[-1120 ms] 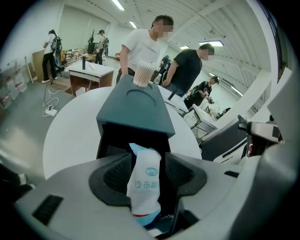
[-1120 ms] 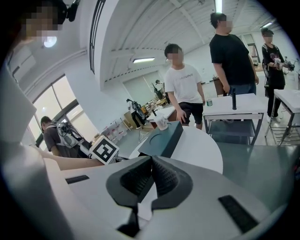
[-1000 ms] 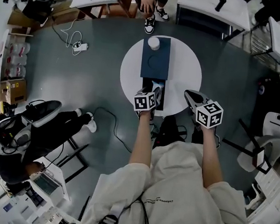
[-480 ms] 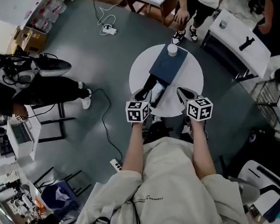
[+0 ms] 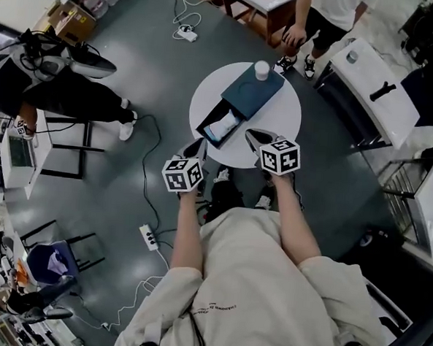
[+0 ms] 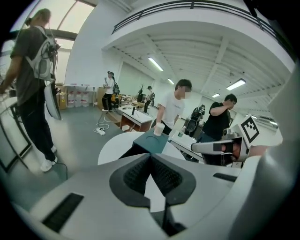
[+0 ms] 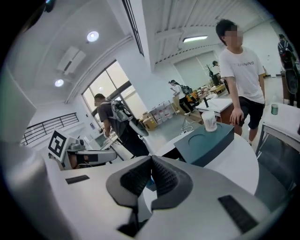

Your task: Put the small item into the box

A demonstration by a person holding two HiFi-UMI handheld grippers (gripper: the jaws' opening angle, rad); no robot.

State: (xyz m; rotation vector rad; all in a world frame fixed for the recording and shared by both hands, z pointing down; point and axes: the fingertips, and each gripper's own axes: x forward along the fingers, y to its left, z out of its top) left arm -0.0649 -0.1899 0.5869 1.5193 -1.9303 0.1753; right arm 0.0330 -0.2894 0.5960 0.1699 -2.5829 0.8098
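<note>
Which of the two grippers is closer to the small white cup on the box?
The right gripper: its shut jaws reach over the table near the open drawer, while the left gripper sits at the table's edge, farther from the cup.

Round white table (image 5: 282, 118) sits upper centre. Dark blue box (image 5: 254, 90) lies diagonally on it, with a white cup (image 5: 261, 70) on its far end. The near end is open with a pale blue-white item (image 5: 221, 126) inside (can't tell what). Left gripper (image 5: 197, 147) is at the table's lower-left edge. Right gripper (image 5: 251, 136) is over the table, just right of the open end. Bystander (image 5: 317, 28) stands beyond the table, top of frame.
</note>
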